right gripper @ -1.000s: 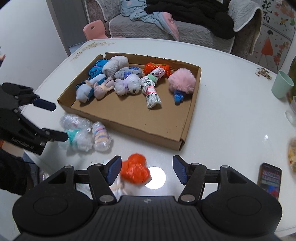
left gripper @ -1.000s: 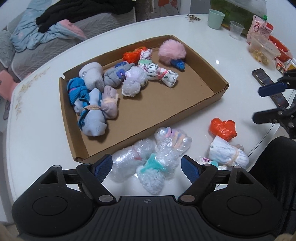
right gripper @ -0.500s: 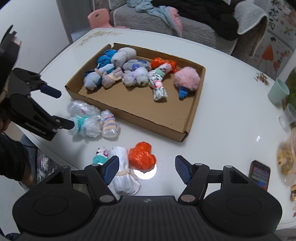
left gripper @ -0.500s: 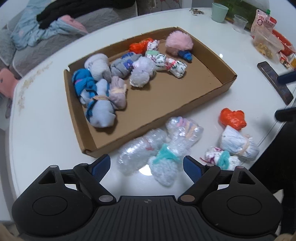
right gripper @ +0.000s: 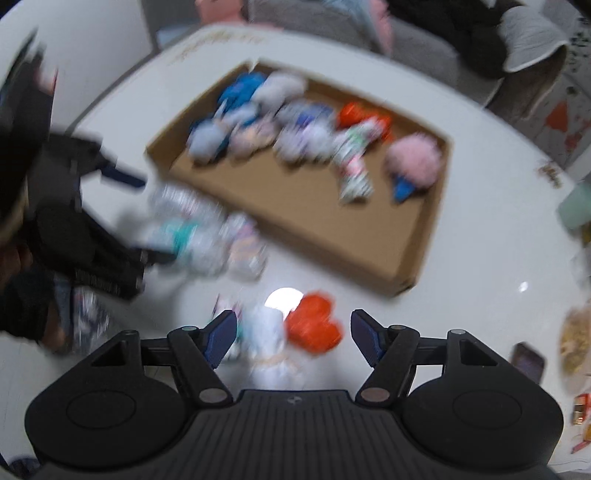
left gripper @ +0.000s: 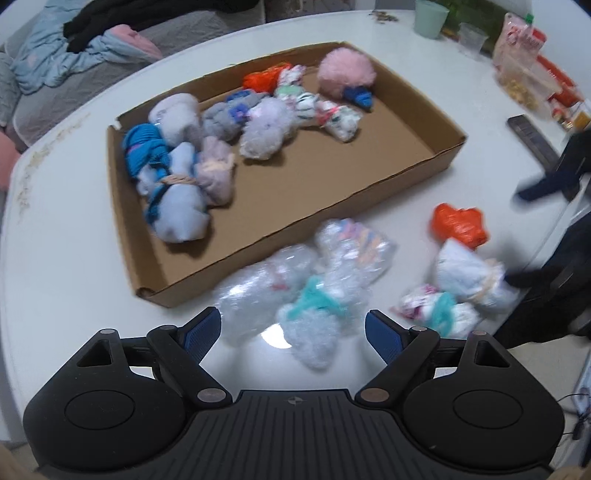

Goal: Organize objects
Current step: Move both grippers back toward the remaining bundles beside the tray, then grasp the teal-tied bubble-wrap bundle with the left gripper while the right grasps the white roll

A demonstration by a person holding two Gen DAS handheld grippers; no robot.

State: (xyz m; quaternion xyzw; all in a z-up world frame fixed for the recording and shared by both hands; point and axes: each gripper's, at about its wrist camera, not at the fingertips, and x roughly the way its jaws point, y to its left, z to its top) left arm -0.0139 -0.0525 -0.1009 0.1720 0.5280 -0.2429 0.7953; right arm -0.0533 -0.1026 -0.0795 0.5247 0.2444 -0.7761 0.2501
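A shallow cardboard tray (left gripper: 413, 122) (right gripper: 417, 236) on the white table holds several rolled sock bundles and a pink pompom (left gripper: 345, 72). Outside its near edge lie clear-wrapped bundles (left gripper: 295, 280) (right gripper: 207, 236), one with a teal tie (left gripper: 317, 314). An orange bundle (left gripper: 458, 225) (right gripper: 314, 326), a white banded bundle (left gripper: 469, 277) (right gripper: 264, 332) and a small teal-and-pink one (left gripper: 436, 310) lie to the right. My left gripper (left gripper: 293, 330) is open above the wrapped bundles. My right gripper (right gripper: 293, 338) is open over the orange and white bundles. The right wrist view is blurred.
A green cup (left gripper: 430, 16), a clear cup (left gripper: 471, 35), snack packets (left gripper: 524, 48) and a phone (left gripper: 532, 142) stand at the table's far right. A sofa with clothes (left gripper: 92, 40) is behind the table. The table edge is close on the right.
Both grippers stayed open. The left view shifted so the tray sits lower and nearer. The right gripper lifted back, then came down closer over the orange and white bundles, blurring its view.
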